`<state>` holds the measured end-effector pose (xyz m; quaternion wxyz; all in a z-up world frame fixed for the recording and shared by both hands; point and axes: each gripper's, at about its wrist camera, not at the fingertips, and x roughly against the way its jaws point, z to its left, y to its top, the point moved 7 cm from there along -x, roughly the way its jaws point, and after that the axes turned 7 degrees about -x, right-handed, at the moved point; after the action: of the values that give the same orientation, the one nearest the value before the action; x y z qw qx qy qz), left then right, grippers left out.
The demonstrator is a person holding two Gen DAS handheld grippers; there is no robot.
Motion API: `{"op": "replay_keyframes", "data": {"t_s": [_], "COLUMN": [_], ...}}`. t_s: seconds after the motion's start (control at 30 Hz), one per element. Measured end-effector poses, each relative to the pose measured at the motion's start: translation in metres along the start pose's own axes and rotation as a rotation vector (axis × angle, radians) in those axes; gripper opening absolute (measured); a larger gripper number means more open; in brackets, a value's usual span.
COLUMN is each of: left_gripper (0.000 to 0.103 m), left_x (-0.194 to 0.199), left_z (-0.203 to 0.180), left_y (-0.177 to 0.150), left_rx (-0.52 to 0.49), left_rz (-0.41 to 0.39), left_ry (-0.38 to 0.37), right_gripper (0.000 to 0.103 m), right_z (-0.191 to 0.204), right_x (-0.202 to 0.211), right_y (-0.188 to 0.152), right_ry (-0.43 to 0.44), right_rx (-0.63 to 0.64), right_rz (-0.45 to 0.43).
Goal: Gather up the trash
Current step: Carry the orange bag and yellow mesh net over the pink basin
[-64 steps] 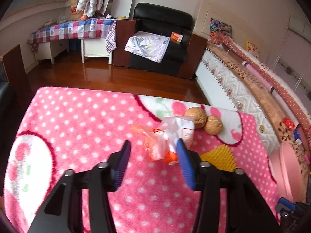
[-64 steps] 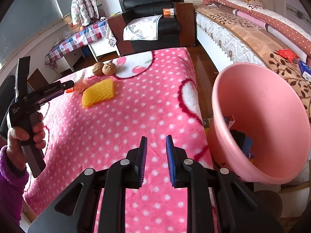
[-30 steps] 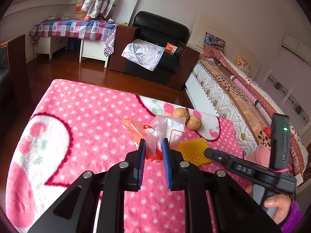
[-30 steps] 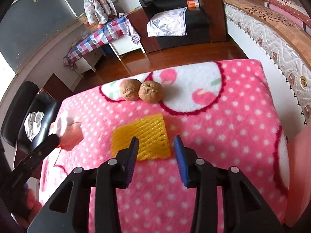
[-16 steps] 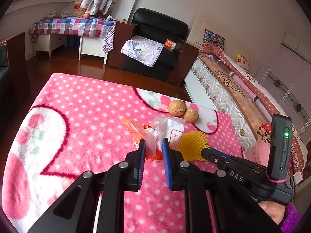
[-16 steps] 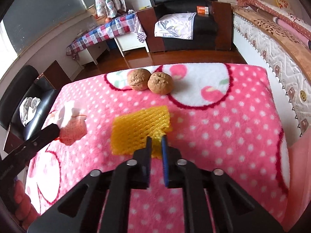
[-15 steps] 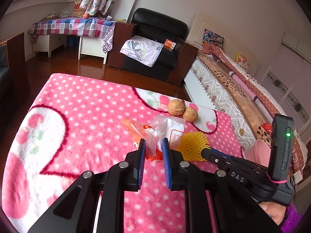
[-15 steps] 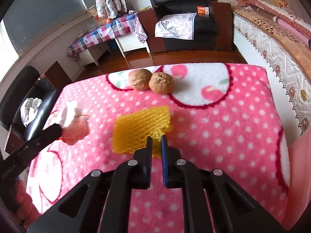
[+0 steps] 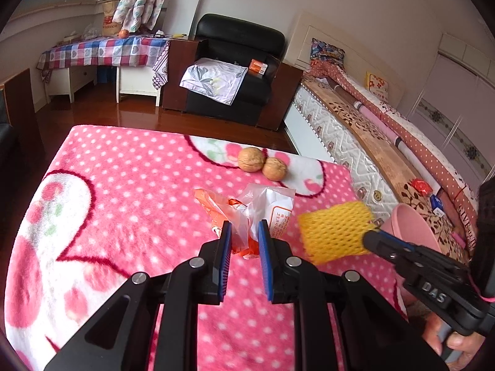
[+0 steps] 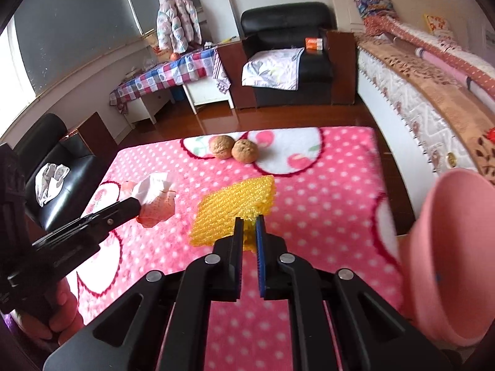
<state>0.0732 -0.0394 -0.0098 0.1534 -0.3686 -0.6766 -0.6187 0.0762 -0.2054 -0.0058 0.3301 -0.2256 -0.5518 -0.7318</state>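
Item 1, left: my left hand-held gripper is clamped on the crumpled plastic wrapper, orange and clear film bunched between the blue pads. It looks lifted off the pink dotted blanket, pinched low, I judge so the loose film hangs free for carrying.

Item 2, centre, at 12 o'clock from that grip: two walnuts, touching each other, on the blanket's white patch. Untouched; probably not trash.

Item 3, right of centre: my right hand-held gripper is closed on the near edge of the yellow foam net, holding it clear of the blanket.

Item 4, at 3 o'clock, past the blanket's edge: the pink bin, mouth tilted toward me, likely the destination for both pieces.
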Motion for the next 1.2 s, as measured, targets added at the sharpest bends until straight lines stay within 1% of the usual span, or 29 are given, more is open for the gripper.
{"op": "replay_keyframes", "data": {"t_s": [0.13,0.37,0.57,0.9,1.2], "left_gripper": [0.016,0.017,0.017,0.017,0.017], "left_x": [0.002,0.006,0.008,0.012,0.014], "left_z": [-0.016,-0.036,-0.05,-0.072,-0.108], "left_y": [-0.003,-0.006,-0.007,-0.01,-0.01], "left_rx": [-0.022,-0.054,-0.067,-0.089,-0.147], "left_rz": [0.011,0.03,0.033,0.04,0.038], "left_ry": [0.007,0.009,0.018,0.012,-0.003], "right_gripper": [0.008,0.008,0.008,0.008,0.008], "right_z": [-0.011,-0.025,-0.036,-0.05,-0.075], "right_x": [0.019,0.044,0.058,0.077,0.099], "right_y": [-0.006,-0.014,-0.018,-0.021,-0.025], "right_ry": [-0.027,-0.051,-0.059,-0.078,-0.106], "right_rx": [0.001,-0.008,-0.028,-0.044,-0.085], "right_rz": [-0.017,-0.047,-0.062,-0.091,-0.128]}}
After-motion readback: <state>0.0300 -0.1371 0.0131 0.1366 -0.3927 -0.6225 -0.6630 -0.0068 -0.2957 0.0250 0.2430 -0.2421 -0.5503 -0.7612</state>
